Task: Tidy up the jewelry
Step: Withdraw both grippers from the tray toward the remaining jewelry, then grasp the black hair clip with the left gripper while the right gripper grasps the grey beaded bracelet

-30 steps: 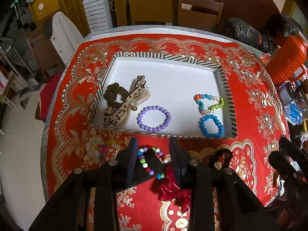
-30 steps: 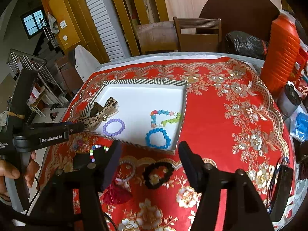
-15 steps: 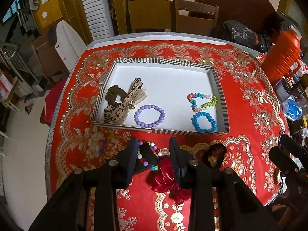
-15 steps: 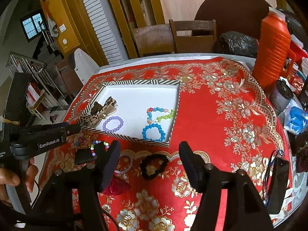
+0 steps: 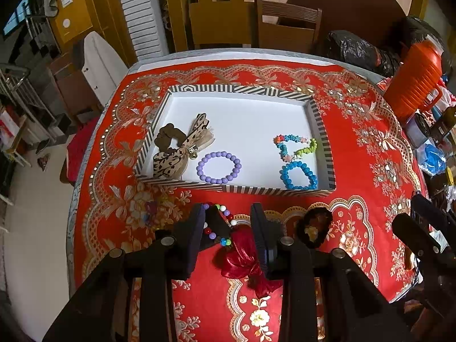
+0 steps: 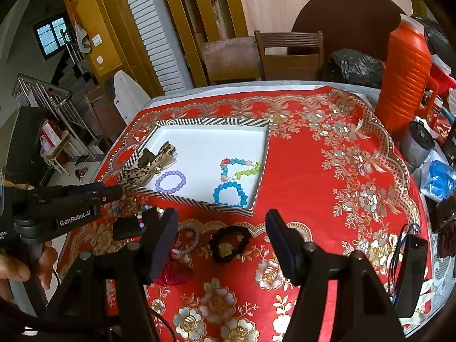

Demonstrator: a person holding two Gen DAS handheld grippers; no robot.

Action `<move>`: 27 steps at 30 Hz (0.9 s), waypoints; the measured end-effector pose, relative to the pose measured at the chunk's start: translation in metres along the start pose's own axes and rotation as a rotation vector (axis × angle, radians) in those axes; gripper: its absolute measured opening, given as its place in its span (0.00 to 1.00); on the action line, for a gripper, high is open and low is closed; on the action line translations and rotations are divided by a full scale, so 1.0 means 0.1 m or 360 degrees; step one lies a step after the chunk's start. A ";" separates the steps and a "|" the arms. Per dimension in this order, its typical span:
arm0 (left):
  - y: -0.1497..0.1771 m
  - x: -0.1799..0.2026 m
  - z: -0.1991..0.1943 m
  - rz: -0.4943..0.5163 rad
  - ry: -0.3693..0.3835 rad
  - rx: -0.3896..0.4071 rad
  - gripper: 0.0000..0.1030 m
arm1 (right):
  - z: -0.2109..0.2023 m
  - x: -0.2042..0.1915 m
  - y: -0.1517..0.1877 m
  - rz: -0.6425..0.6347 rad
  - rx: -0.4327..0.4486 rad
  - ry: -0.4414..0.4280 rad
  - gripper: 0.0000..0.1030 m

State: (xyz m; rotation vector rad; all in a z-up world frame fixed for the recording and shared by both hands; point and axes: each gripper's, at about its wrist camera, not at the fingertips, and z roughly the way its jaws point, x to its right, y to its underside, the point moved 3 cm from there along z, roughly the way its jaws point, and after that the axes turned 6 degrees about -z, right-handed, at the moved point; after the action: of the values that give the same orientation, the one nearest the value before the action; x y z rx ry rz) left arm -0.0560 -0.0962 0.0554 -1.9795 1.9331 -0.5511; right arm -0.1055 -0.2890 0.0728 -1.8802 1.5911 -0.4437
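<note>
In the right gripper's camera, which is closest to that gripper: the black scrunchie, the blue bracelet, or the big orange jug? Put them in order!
From the right gripper, in its own camera view:
1. Black scrunchie: on the red tablecloth, just ahead between the fingers.
2. Blue bracelet: inside the striped tray, at its near right corner.
3. Orange jug: standing at the far right edge of the table.

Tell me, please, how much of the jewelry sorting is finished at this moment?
Roughly half. Already in the striped tray: a leopard bow scrunchie, purple bracelet, blue bracelet and multicolor flower bracelet. In hand: the left hand-held gripper carries a colorful bead bracelet above the cloth. Left on the tablecloth: a red bow, black scrunchie and pale bracelet. The right hand-held gripper is open.
</note>
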 end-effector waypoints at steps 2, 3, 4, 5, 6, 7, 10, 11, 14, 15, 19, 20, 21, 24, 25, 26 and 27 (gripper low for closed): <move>0.00 0.00 0.00 0.0000 0.0002 -0.0001 0.13 | 0.00 -0.01 0.01 0.0000 -0.0005 -0.0003 0.65; 0.00 0.00 0.00 0.0003 0.0000 -0.0001 0.13 | 0.00 -0.01 0.01 0.0000 -0.0006 -0.0003 0.65; 0.00 0.00 0.00 0.0003 -0.0001 -0.0001 0.13 | 0.01 -0.02 0.01 -0.0001 -0.0008 -0.0003 0.65; 0.00 0.00 0.00 0.0003 -0.0001 -0.0002 0.13 | 0.01 -0.03 0.01 -0.0003 -0.0011 -0.0004 0.65; 0.01 0.00 0.00 0.0002 0.0000 -0.0004 0.13 | 0.01 -0.03 0.01 -0.0005 -0.0012 -0.0005 0.66; 0.01 -0.01 0.00 0.0003 0.0003 -0.0006 0.13 | 0.01 -0.04 0.01 -0.0008 -0.0013 -0.0005 0.66; 0.03 -0.02 0.00 0.0005 0.0000 -0.0005 0.13 | 0.02 -0.06 0.01 -0.0013 -0.0018 -0.0002 0.66; 0.03 -0.03 0.01 0.0005 0.0000 -0.0007 0.13 | 0.02 -0.06 0.01 -0.0012 -0.0020 -0.0004 0.66; 0.04 -0.04 0.01 0.0007 -0.0002 -0.0013 0.13 | 0.03 -0.09 0.01 -0.0017 -0.0023 -0.0002 0.66; 0.05 -0.04 0.02 0.0006 -0.0003 -0.0014 0.13 | 0.03 -0.09 0.01 -0.0017 -0.0024 -0.0002 0.67; 0.05 -0.04 0.03 0.0013 -0.0004 -0.0021 0.13 | 0.06 -0.10 0.01 -0.0021 -0.0038 0.0000 0.67; 0.05 -0.05 0.03 0.0015 -0.0005 -0.0021 0.13 | 0.07 -0.10 0.01 -0.0022 -0.0043 0.0002 0.67; 0.05 -0.05 0.03 0.0016 -0.0007 -0.0022 0.13 | 0.08 -0.10 0.01 -0.0021 -0.0047 0.0000 0.67; 0.05 -0.06 0.06 0.0018 -0.0011 -0.0029 0.13 | 0.11 -0.10 0.01 -0.0020 -0.0058 -0.0004 0.67; 0.05 -0.06 0.06 0.0019 -0.0013 -0.0032 0.13 | 0.11 -0.11 0.01 -0.0025 -0.0060 -0.0003 0.67; 0.06 -0.06 0.07 0.0019 -0.0013 -0.0036 0.13 | 0.12 -0.11 0.01 -0.0028 -0.0060 -0.0003 0.67; 0.06 -0.07 0.08 0.0019 -0.0013 -0.0038 0.13 | 0.12 -0.11 0.01 -0.0030 -0.0061 -0.0003 0.67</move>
State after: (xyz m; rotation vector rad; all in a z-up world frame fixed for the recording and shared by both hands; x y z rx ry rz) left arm -0.0572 -0.0898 0.0454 -1.9805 1.9542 -0.5185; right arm -0.1013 -0.2751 0.0644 -1.9251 1.5927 -0.4223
